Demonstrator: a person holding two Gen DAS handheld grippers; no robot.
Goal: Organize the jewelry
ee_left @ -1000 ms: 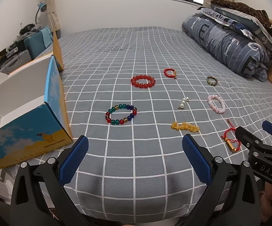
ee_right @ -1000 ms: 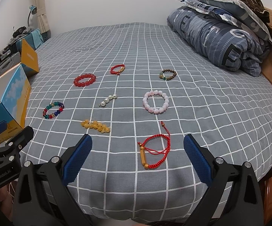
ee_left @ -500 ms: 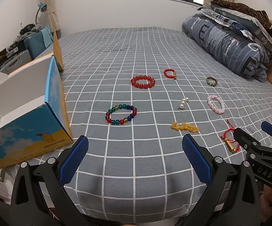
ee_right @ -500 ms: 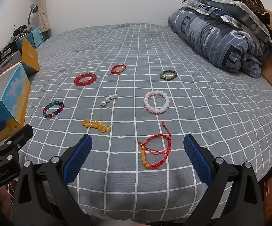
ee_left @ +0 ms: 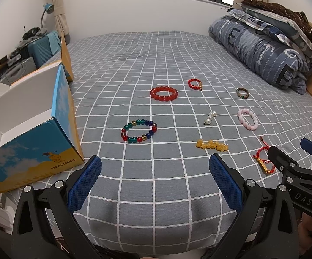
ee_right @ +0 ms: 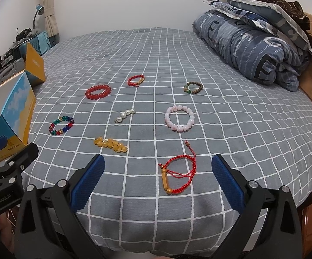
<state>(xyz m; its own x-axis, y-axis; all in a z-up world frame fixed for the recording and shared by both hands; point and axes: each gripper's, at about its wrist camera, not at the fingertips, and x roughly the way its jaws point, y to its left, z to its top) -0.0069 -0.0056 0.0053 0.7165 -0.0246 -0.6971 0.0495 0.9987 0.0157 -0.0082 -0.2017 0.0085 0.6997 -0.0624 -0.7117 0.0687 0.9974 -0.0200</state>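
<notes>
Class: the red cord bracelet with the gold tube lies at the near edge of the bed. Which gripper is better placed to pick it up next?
Right. The red cord bracelet lies directly ahead of the right gripper, between its open jaws; the left gripper faces bare sheet.

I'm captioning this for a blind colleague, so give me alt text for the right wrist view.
The open right gripper hovers above a red cord bracelet on a grey checked bedspread. Beyond lie seven more pieces: amber beads, pearls, pink, multicoloured, red bead, small red cord and brown bracelets. An open box sits left.
</notes>
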